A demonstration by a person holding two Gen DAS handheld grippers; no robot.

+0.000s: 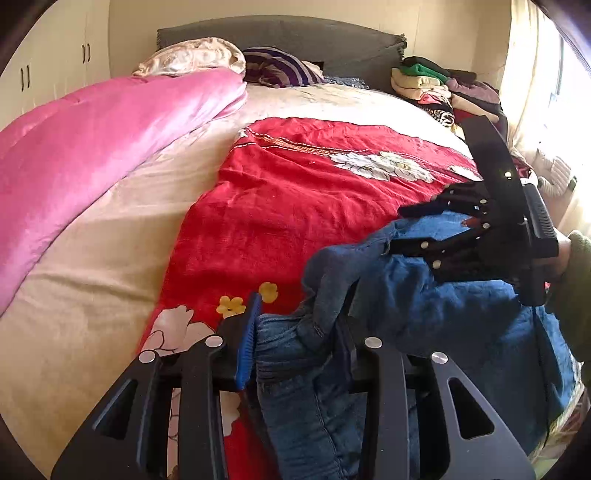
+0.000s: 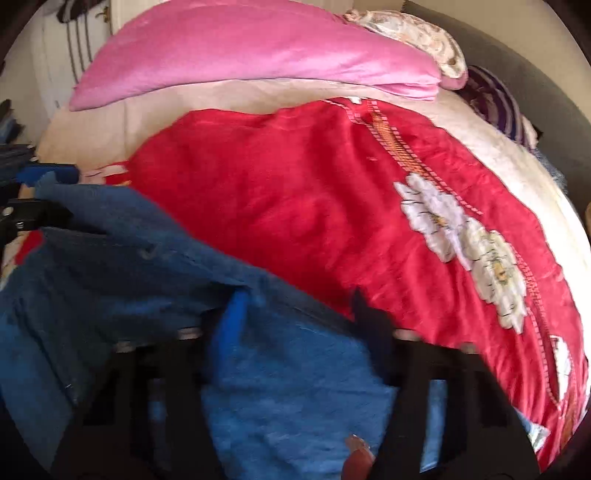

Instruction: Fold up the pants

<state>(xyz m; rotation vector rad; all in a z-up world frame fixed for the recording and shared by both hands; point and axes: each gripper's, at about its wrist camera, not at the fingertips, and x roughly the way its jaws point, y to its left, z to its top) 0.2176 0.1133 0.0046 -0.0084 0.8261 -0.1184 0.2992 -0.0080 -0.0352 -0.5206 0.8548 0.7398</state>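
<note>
The blue denim pants (image 1: 424,295) lie bunched at the near edge of the bed, on the red flowered blanket (image 1: 295,192), and both tools grip them. In the left wrist view the left tool (image 1: 299,328) has its jaws drawn in narrow on a thick wad of denim, which bulges up between the blue-padded finger (image 1: 248,343) and the black one. The right tool (image 1: 402,230) comes in from the right side of that view, a hand (image 1: 563,254) in a dark green sleeve behind it, its two black fingers pinched close on another fold of the same pants.

The right wrist view is blurred (edges smear badly), yet it shows denim filling the gap between the right tool's (image 2: 299,314) fingers, the blue pad (image 2: 234,314) pressed into the cloth. The left tool (image 2: 37,212) shows at the far left edge of that view.

Further up the bed lie a pink quilt (image 1: 110,147) over a cream cover (image 1: 92,314), a striped purple pillow (image 1: 277,68), and a pile of clothes (image 1: 436,88) by the grey headboard (image 1: 280,35)
</note>
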